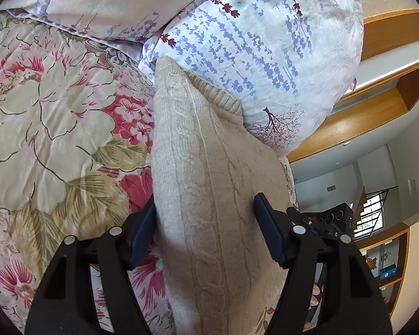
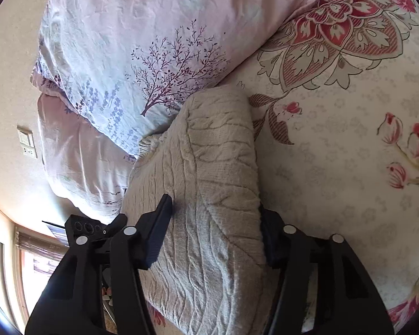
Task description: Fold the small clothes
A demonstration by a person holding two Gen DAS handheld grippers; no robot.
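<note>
A folded beige cable-knit sweater (image 1: 206,173) lies on the floral bedspread (image 1: 50,117), its far end against a pillow. My left gripper (image 1: 206,212) straddles the near part of it, one blue finger on each side, jaws wide and the fabric between them. In the right wrist view the same sweater (image 2: 209,195) shows as a thick folded bundle. My right gripper (image 2: 215,215) also straddles it, the left finger lying on top of the knit and the right finger down beside its edge. Whether either gripper presses the fabric is unclear.
A white pillow with purple flower print (image 1: 254,42) stands at the sweater's far end; it also shows in the right wrist view (image 2: 142,50). The bedspread (image 2: 343,150) spreads to the right. Wooden shelving (image 1: 377,103) and a beige wall (image 2: 11,83) border the bed.
</note>
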